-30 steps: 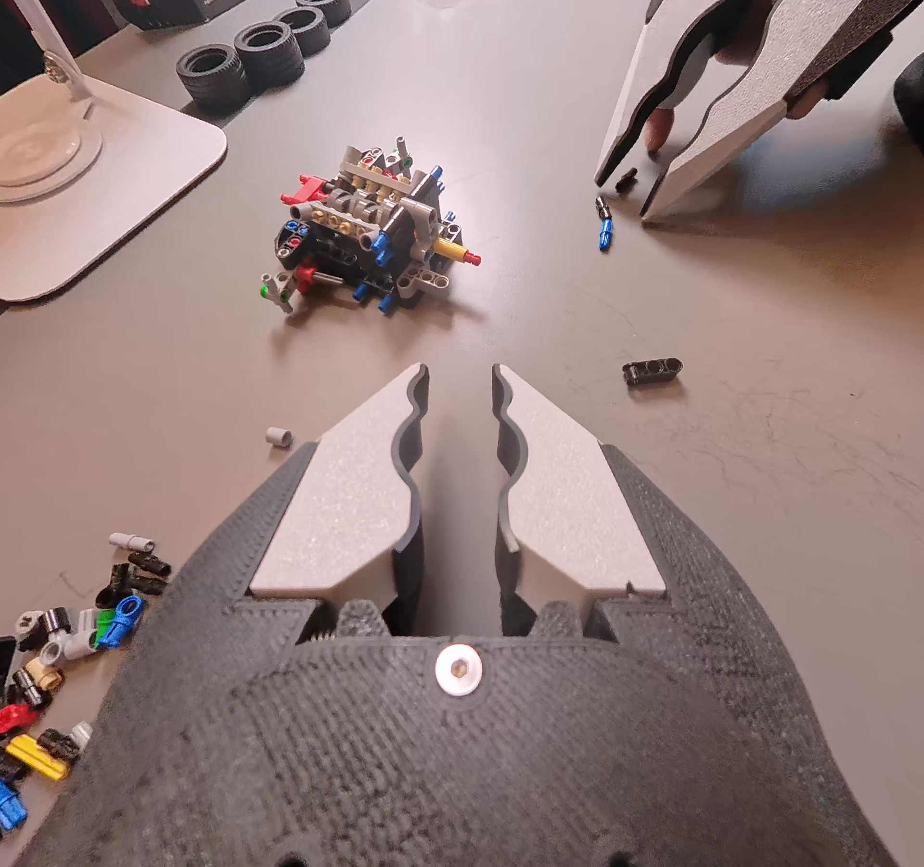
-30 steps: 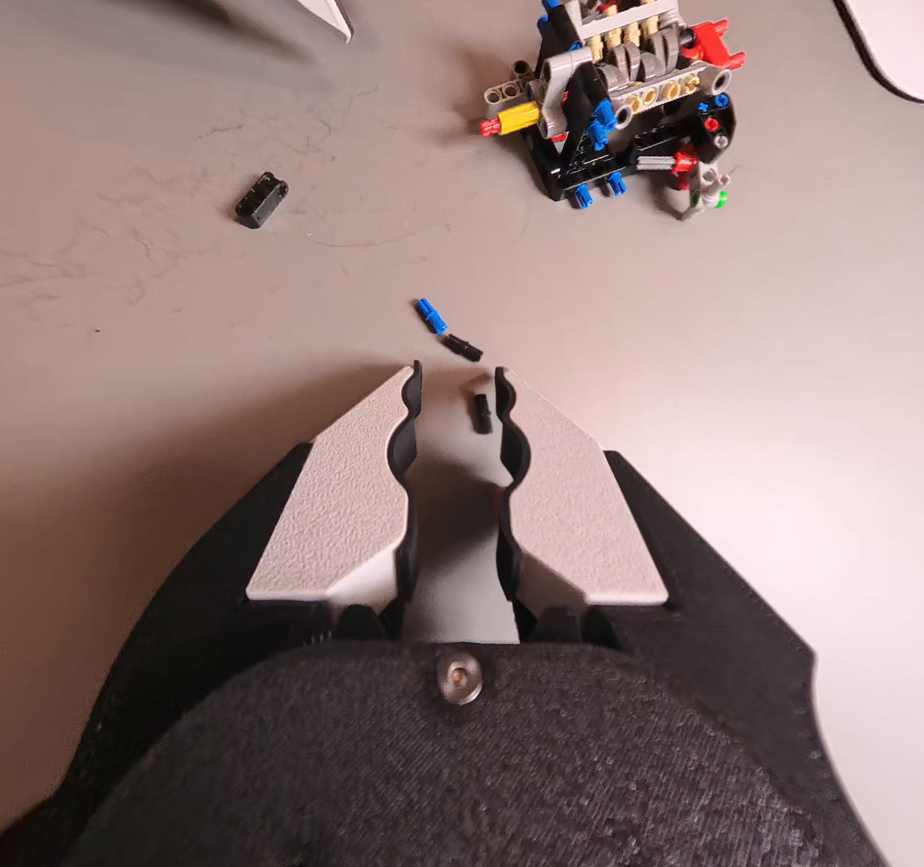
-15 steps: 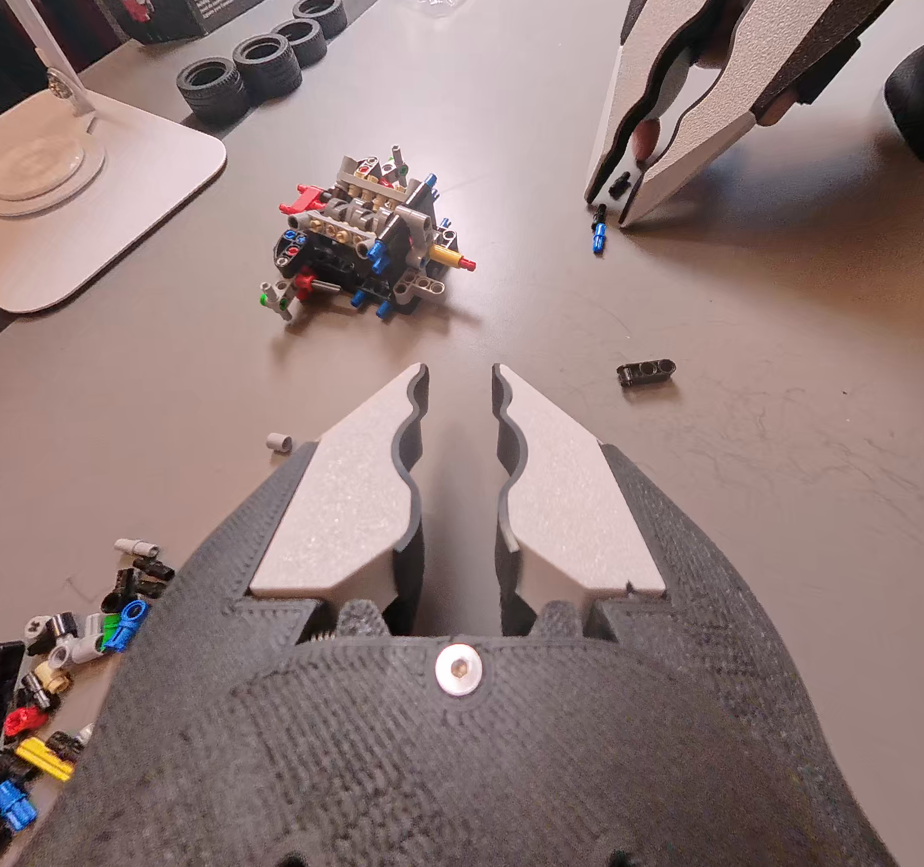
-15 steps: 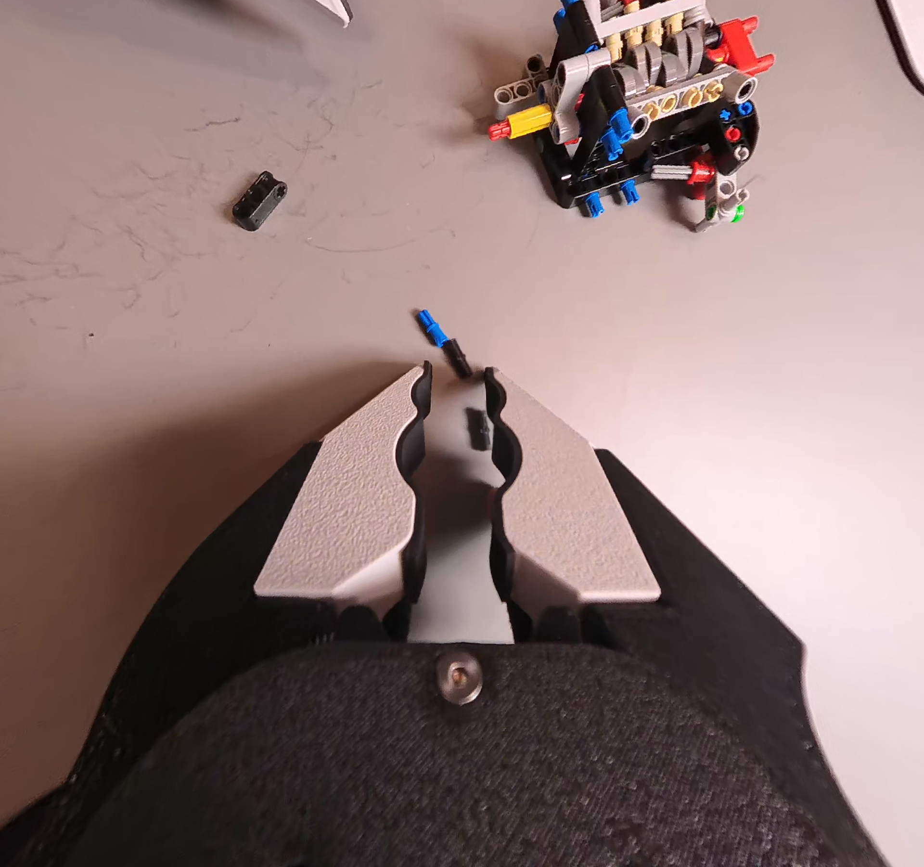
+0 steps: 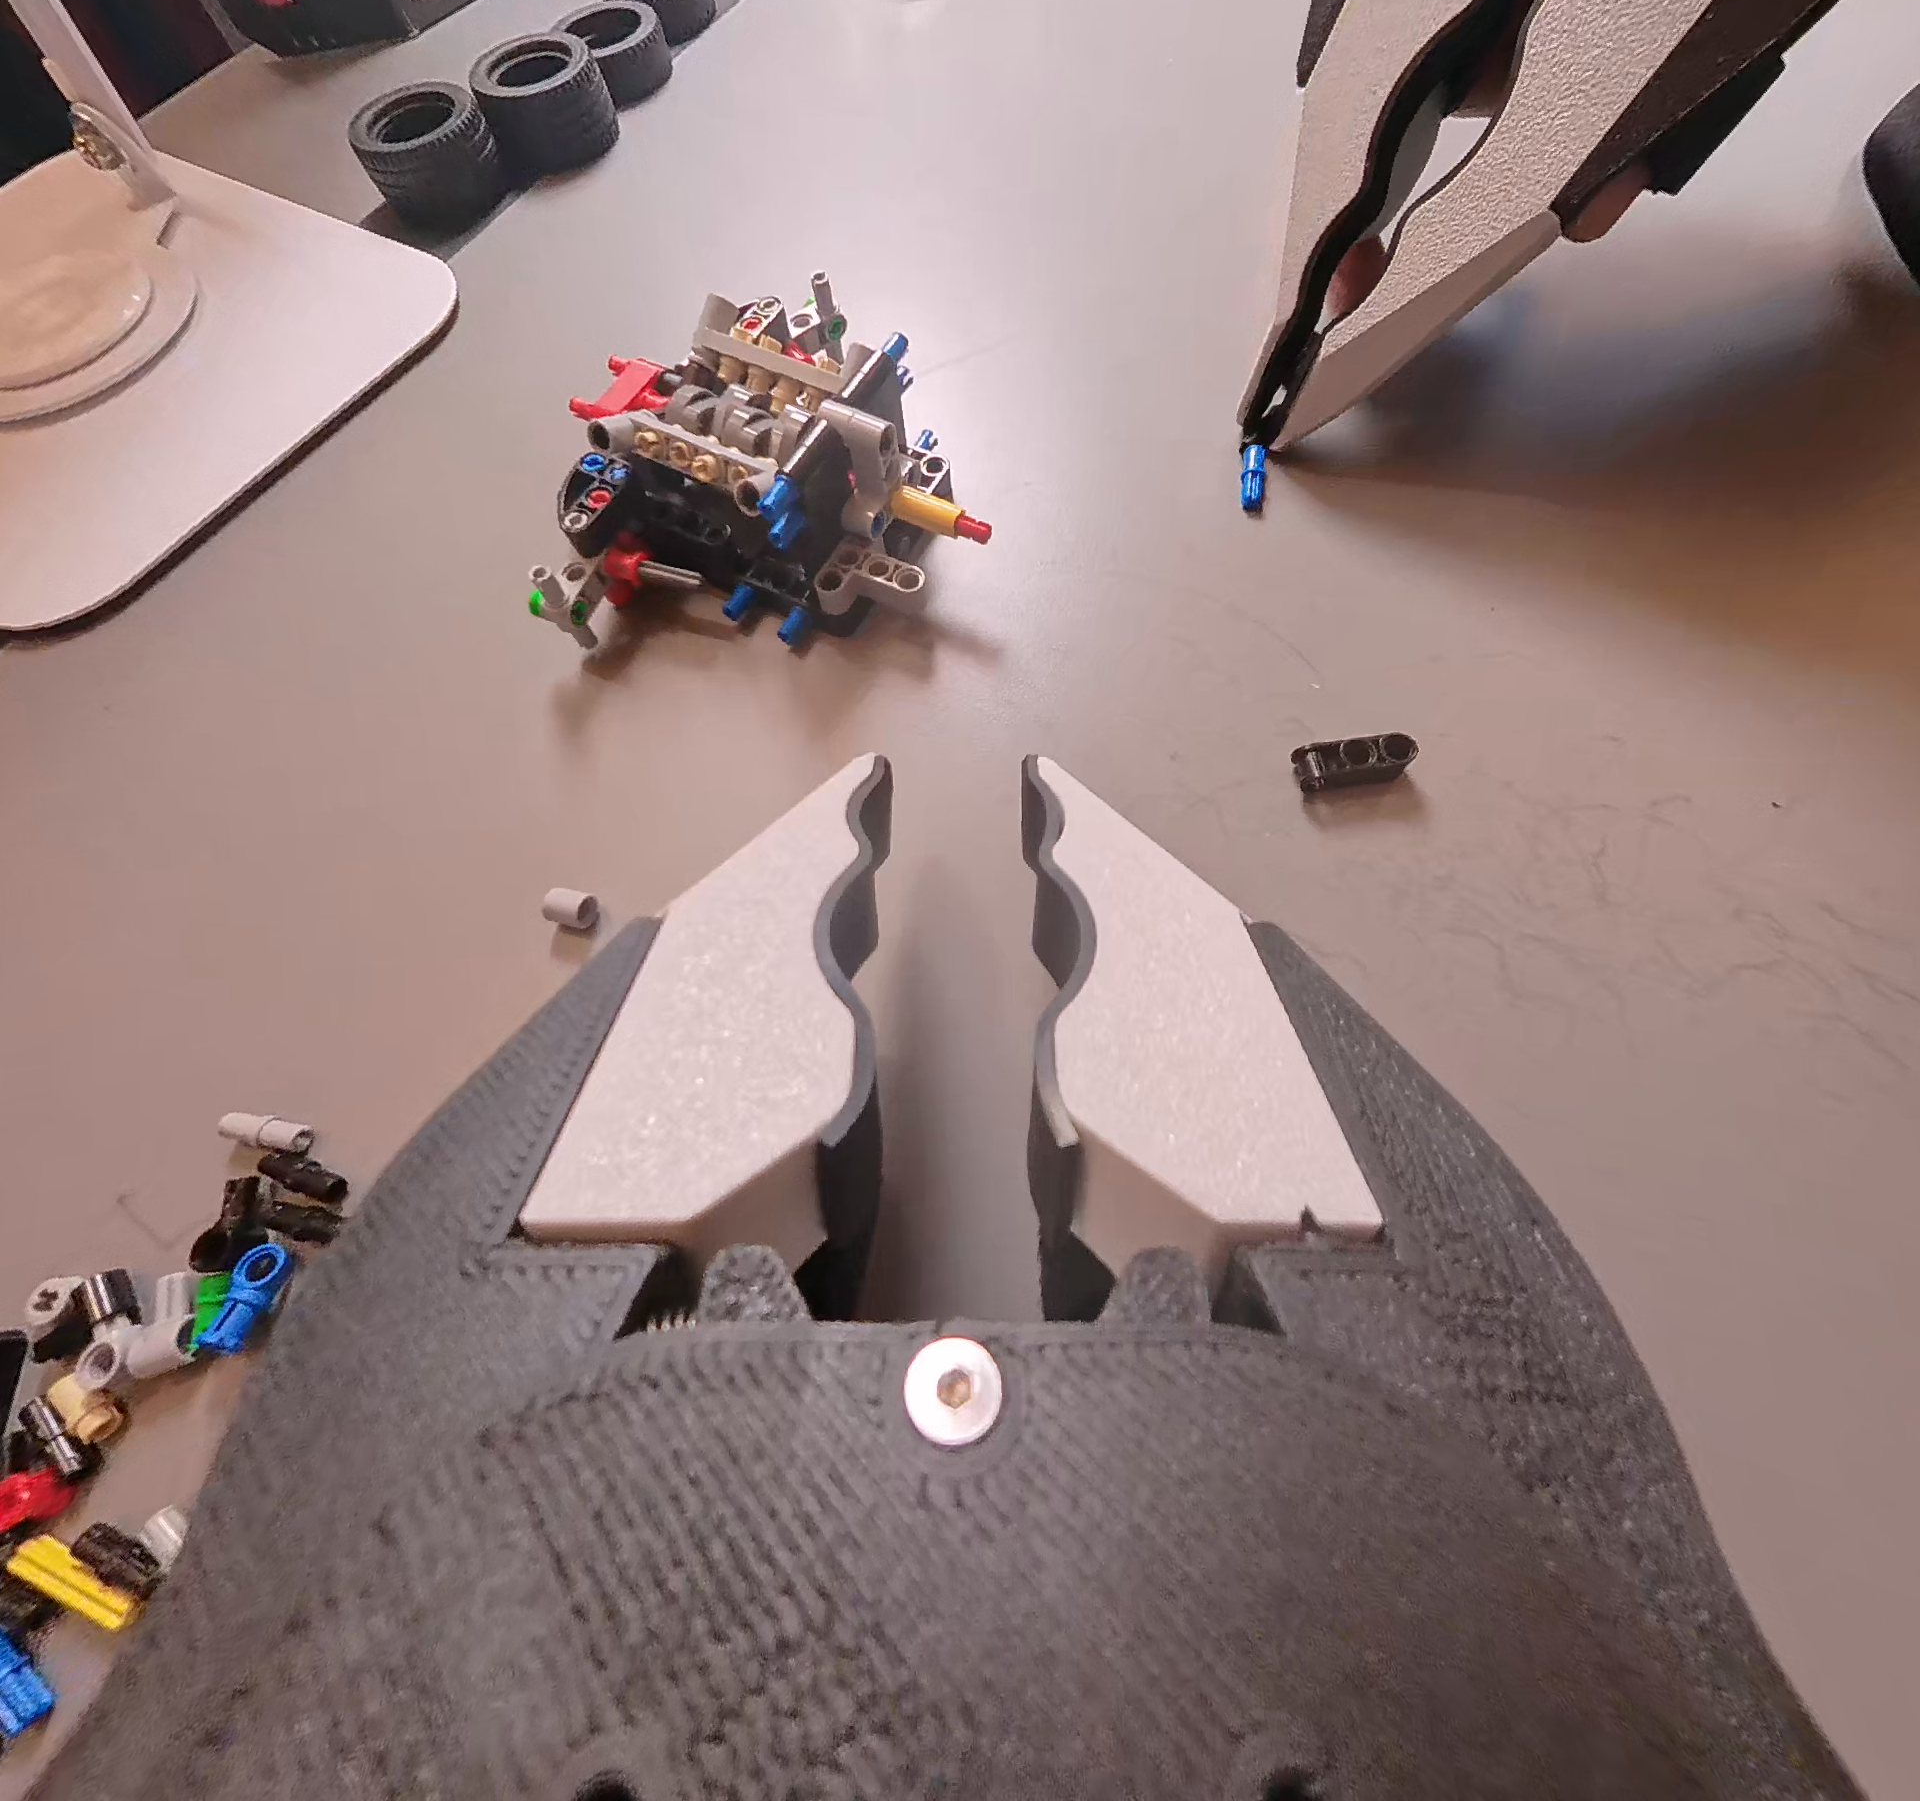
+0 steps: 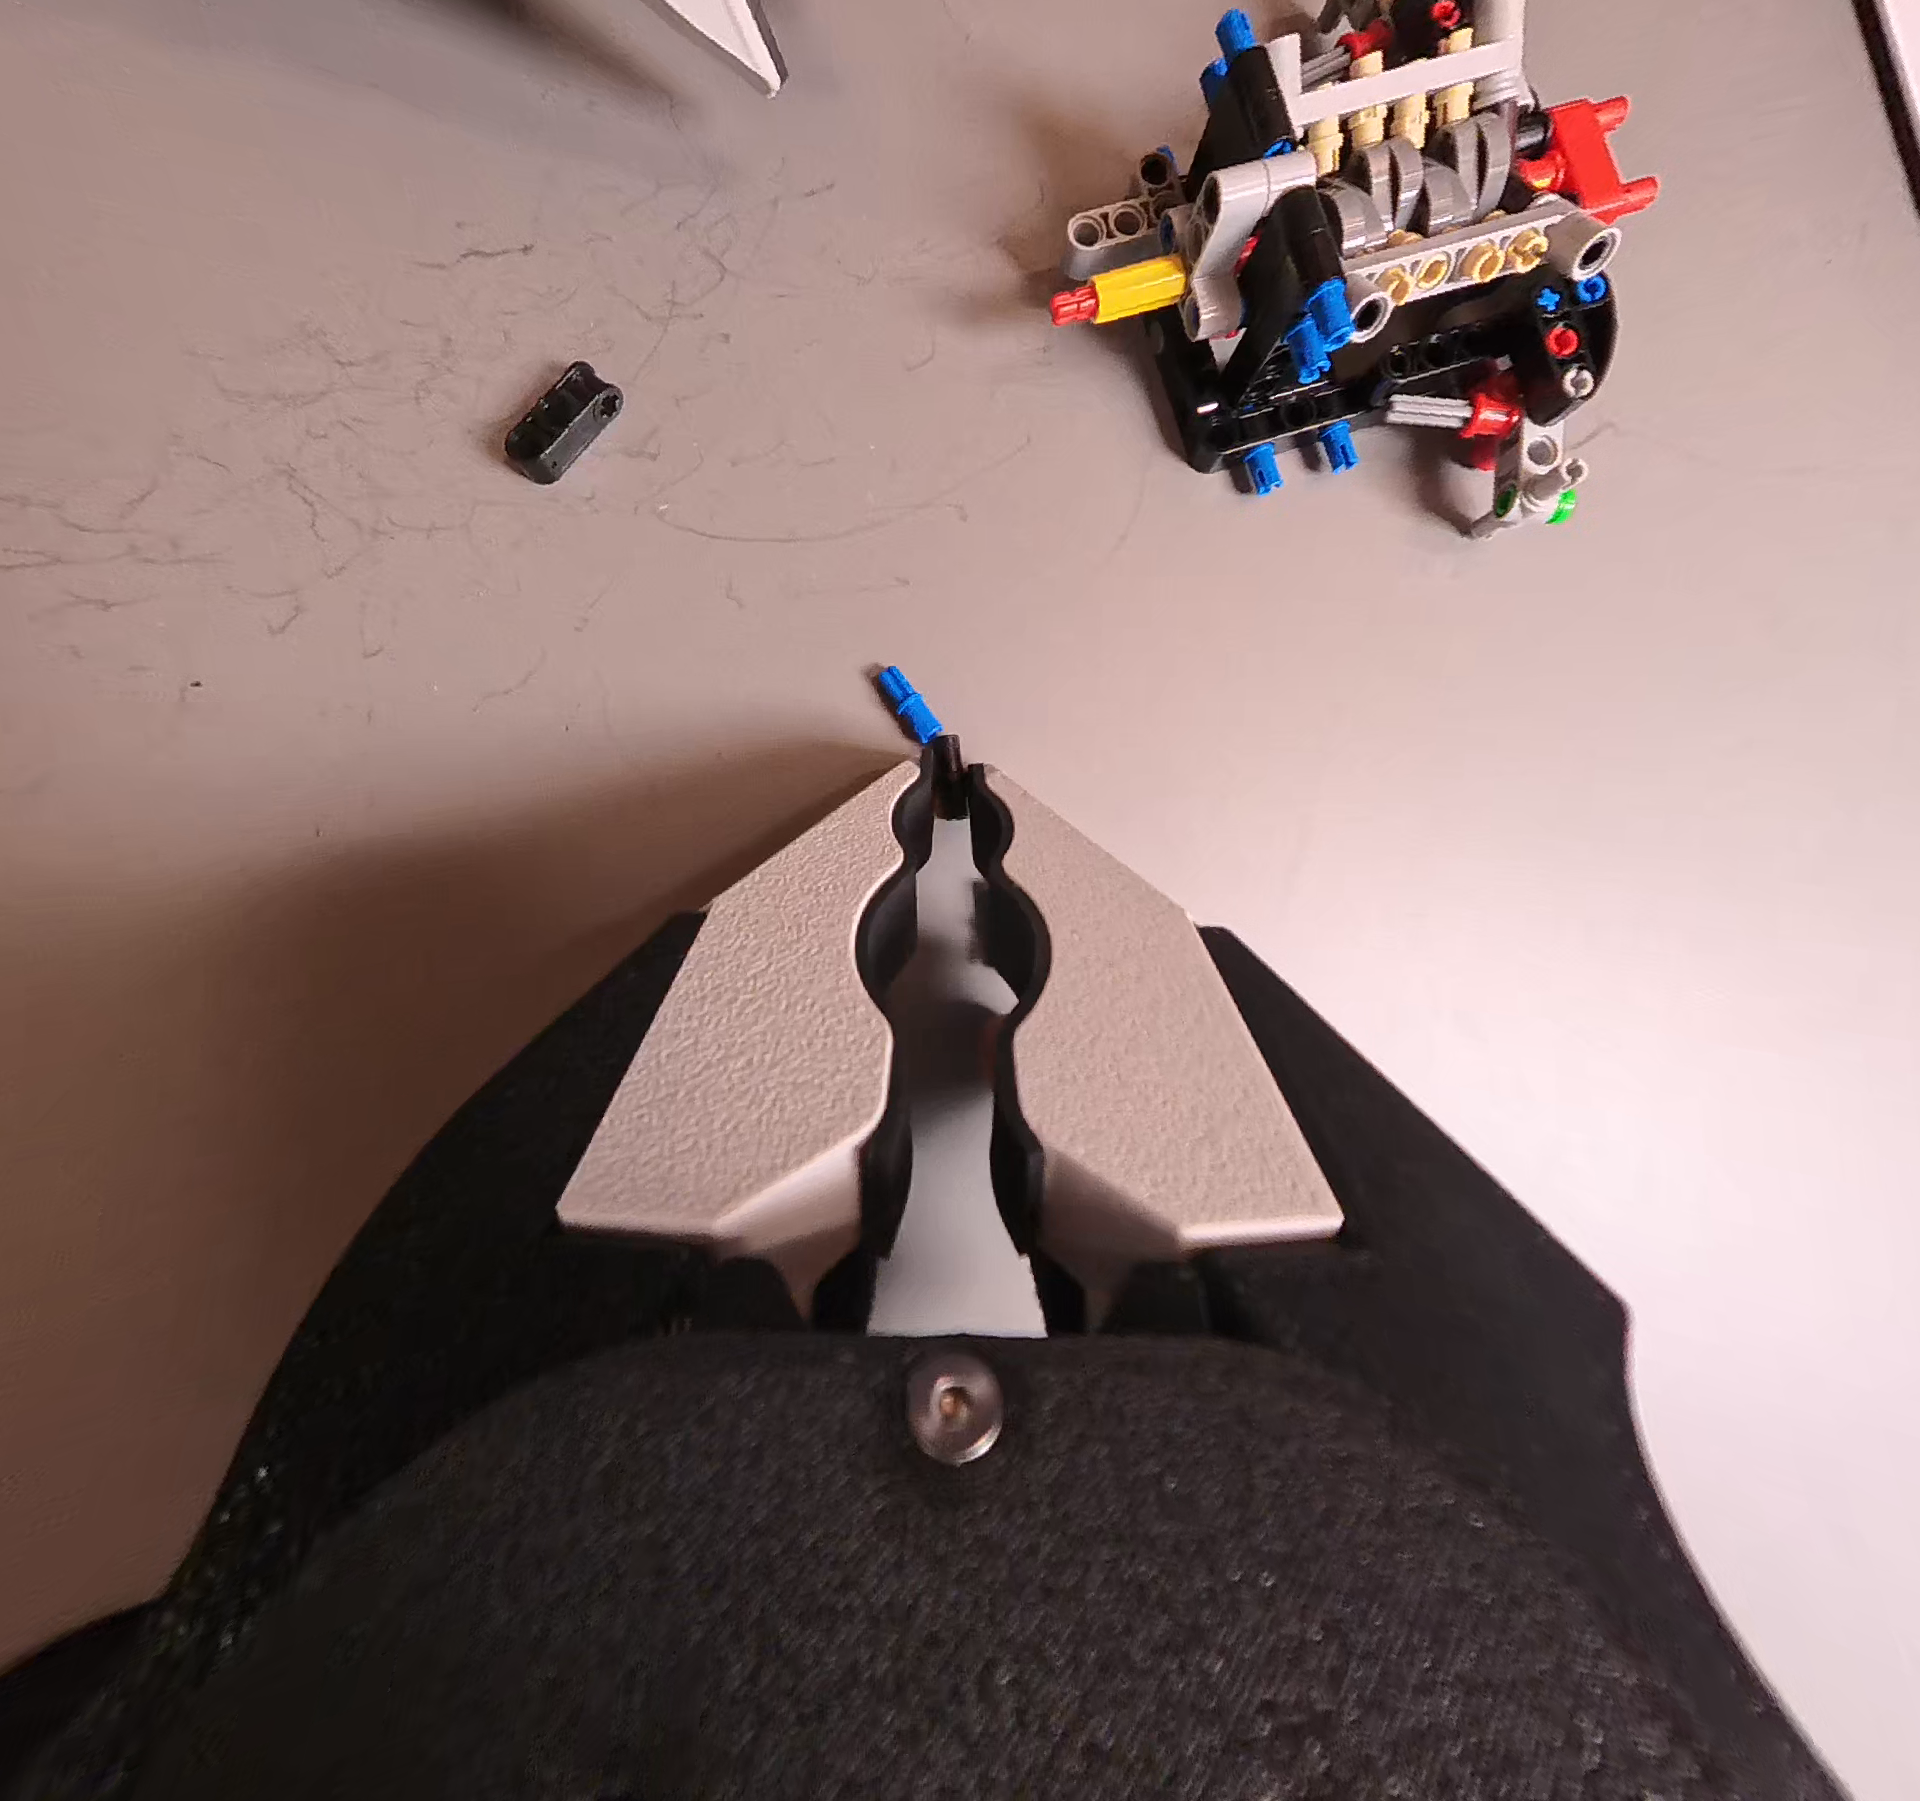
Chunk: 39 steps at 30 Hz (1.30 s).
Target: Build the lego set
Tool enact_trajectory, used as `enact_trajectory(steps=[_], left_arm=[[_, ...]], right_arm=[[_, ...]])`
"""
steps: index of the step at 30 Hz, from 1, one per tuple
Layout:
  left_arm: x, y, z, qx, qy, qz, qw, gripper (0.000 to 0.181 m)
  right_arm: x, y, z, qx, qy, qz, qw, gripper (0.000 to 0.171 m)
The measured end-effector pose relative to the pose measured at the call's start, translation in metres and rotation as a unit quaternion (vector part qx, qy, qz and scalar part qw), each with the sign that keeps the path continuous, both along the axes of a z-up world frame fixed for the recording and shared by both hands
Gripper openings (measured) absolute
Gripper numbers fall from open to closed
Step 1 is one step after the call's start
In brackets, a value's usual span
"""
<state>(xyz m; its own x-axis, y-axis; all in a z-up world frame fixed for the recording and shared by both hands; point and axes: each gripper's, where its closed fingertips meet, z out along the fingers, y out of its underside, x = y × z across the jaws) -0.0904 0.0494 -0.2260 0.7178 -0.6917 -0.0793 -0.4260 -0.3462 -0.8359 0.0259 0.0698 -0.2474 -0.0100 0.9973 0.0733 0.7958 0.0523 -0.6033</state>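
The right tool [image 6: 948, 772], its tips on the worktop [image 6: 416, 712] and pinched on a black pin [image 6: 947, 764] touching a blue pin [image 6: 908, 704], should lift straight toward the model [image 6: 1382, 234], while the left tool [image 5: 954, 787], narrow and empty, hovers.

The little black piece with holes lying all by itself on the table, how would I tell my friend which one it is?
Start at the big colourful half-built lego model in the middle of the grey table. Look toward the side where its yellow and red axle points, then nearer the open left gripper. There lies a short black plastic beam, flat and alone, with round holes along it, unlike the thin blue pin.
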Motion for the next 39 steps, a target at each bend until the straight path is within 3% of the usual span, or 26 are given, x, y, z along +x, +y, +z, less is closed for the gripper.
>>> enact_trajectory(steps=[39], left_arm=[[0.0,0.0,-0.003,-0.006,0.001,0.0,1.0,0.023]], right_arm=[[0.012,-0.011,0.001,0.003,0.012,-0.004,1.0,0.004]])
